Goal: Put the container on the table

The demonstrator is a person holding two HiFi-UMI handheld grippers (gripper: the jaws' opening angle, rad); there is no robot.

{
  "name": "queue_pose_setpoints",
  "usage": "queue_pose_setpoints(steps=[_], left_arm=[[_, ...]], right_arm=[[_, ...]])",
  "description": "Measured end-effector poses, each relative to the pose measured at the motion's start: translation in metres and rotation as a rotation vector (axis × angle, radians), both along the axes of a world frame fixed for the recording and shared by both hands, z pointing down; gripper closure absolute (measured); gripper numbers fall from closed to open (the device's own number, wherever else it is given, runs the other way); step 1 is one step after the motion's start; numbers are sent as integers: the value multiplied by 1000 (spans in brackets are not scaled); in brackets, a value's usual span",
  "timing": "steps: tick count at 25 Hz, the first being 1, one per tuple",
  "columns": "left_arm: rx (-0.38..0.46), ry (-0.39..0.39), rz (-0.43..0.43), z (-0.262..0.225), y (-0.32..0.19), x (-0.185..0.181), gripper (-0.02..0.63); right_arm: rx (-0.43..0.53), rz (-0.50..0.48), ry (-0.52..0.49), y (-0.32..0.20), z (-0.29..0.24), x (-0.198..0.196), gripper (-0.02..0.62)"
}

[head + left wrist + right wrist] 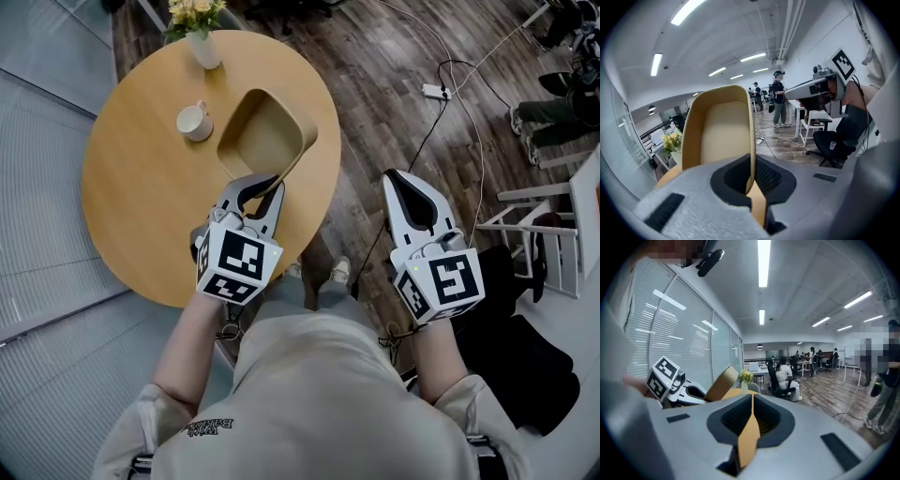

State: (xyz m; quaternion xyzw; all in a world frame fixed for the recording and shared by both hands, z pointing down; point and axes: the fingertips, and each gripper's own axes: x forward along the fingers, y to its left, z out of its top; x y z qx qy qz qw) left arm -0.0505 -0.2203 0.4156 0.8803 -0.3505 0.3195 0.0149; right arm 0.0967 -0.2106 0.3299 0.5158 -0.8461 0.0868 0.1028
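Status: container (267, 141) is over the round wooden surface (141, 216), in its 3 o'clock part, close to the edge. Not yet set down, as we judge it.

- Left hand-held gripper (266, 187): jaws closed on the container's near rim, at the container's 6 o'clock. The left gripper view shows the thin tan wall running down between the two jaws.
- The container looks tipped, with the gripped side raised. We cannot tell whether its far side touches the surface.
- Right hand-held gripper (401, 178): jaws together, holding nothing. It is off the surface at about 4 o'clock, over the floor (394, 84).

Left to do, as we judge: bring the container level onto the wood, part the jaws, then draw the left hand-held gripper back.

Surface: a white cup (194, 121) just toward 12 o'clock from the centre, at the container's 9 o'clock. A white vase (205, 49) of yellow flowers (195, 11) stands at the 12 o'clock edge. The 6 to 9 o'clock part is bare wood.

Room: open office with a dark plank floor and ceiling strip lights. A cable runs to a power strip (436, 91), and a white chair (539, 234) stands at 3 o'clock. The right gripper view shows a glass wall with blinds (679, 333) and people at desks far off.
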Motion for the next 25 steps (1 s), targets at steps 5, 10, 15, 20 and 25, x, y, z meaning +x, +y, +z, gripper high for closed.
queue_pose_setpoints(steps=[5,10,15,20,25], left_arm=[[-63,-39,32,37,-4,13,584],[-132,-74,64,82,3,22,584],[-198,-126,68,129,11,25,584],[-268,-188,99,176,28,27,584],[-333,-222,116,211,44,30,583]], right_arm=[[-34,22,18,-9,21,9,561],[-84,42,33,-7,49,18,561],[-130,54,45,-6,75,28,561],[-160,48,58,-7,95,27,561],[-194,48,56,-5,119,30,561]])
